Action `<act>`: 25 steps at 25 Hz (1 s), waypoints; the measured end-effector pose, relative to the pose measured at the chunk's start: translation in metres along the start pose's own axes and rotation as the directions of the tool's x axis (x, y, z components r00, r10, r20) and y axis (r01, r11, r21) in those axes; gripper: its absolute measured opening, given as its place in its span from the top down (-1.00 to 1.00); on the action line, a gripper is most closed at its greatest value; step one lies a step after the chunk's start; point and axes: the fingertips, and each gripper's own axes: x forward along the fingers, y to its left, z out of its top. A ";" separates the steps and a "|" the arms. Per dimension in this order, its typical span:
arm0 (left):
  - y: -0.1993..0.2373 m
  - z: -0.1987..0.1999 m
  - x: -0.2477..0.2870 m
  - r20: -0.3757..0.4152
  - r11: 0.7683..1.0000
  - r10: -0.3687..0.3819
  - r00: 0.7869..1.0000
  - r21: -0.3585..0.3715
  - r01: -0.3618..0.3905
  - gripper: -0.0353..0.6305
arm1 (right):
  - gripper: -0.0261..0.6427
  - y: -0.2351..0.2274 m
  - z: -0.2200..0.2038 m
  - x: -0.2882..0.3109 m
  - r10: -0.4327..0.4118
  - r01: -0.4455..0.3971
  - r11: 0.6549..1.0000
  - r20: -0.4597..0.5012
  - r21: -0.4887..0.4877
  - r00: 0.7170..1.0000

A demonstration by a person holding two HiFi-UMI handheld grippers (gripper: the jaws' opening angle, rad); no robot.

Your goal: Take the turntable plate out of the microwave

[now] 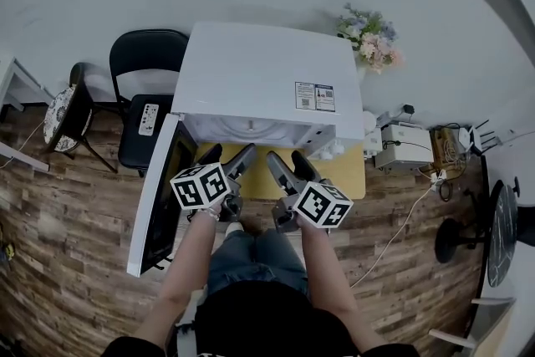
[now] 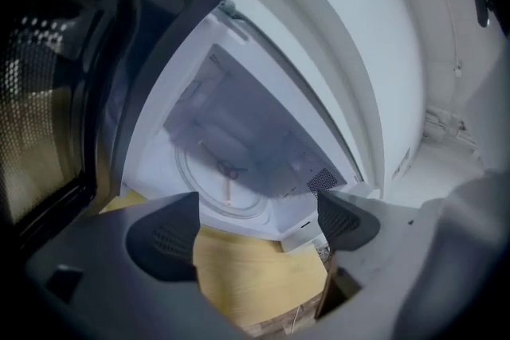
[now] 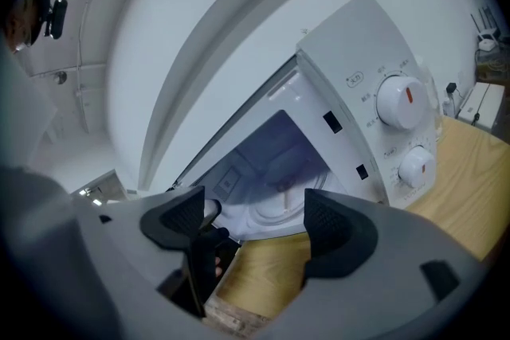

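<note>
Left gripper [image 2: 256, 225] & right gripper [image 3: 253, 228] are held w/ jaws apart, nothing between. Turntable plate [image 2: 219, 185] is seen flat inside microwave [image 1: 259, 75], beyond both jaw pairs, untouched.

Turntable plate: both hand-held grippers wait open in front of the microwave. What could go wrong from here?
1. The plate lies flat and low in the cavity and looks like glass; the jaws may slip on its rim and drop it.
2. The left hand-held gripper and right hand-held gripper are close together before a narrow opening; they may knock each other or the open door.
</note>
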 end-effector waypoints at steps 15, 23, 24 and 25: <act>0.027 -0.005 0.043 0.079 0.975 -0.018 0.997 -0.220 0.035 -0.50 | -0.27 -0.016 -0.003 0.014 0.052 -0.053 0.998 -0.062 -0.021 0.997; 0.043 -0.004 0.061 0.133 0.904 -0.025 0.991 -0.420 0.079 -0.49 | -0.27 -0.021 -0.005 0.017 0.066 -0.069 0.997 -0.070 -0.040 0.995; 0.044 -0.002 0.062 0.147 0.892 -0.025 0.989 -0.444 0.089 -0.49 | -0.27 -0.021 -0.004 0.016 0.064 -0.067 0.997 -0.068 -0.040 0.996; 0.044 0.000 0.063 0.159 0.880 -0.023 0.987 -0.464 0.095 -0.49 | -0.27 -0.022 -0.004 0.015 0.061 -0.063 0.997 -0.064 -0.039 0.996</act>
